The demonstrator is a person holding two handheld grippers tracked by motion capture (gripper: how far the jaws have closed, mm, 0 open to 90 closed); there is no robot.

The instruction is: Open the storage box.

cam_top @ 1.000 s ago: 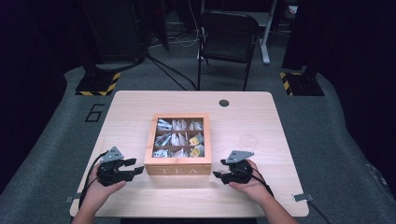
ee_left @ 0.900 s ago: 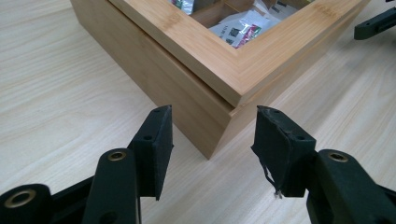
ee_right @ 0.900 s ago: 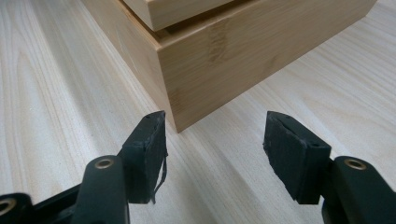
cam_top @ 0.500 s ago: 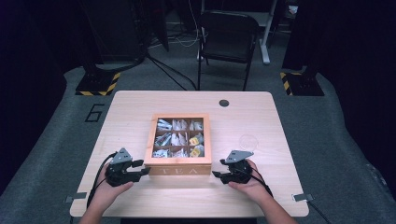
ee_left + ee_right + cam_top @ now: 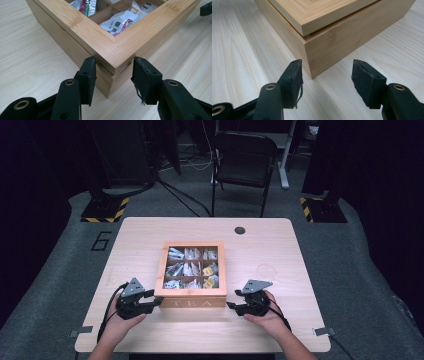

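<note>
The left gripper (image 5: 152, 303) sits near the tabletop's (image 5: 280, 250) front edge, jaws apart, straddling the front left corner of the wooden tea box (image 5: 192, 270). The box stands in the middle of the tabletop, packets (image 5: 191, 268) visible in its compartments. The right gripper (image 5: 231, 304), jaws also apart, points at the box's front right corner, just short of it.

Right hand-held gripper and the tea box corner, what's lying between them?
Nothing: in the right gripper view, bare table separates the right hand-held gripper from the tea box corner.
</note>
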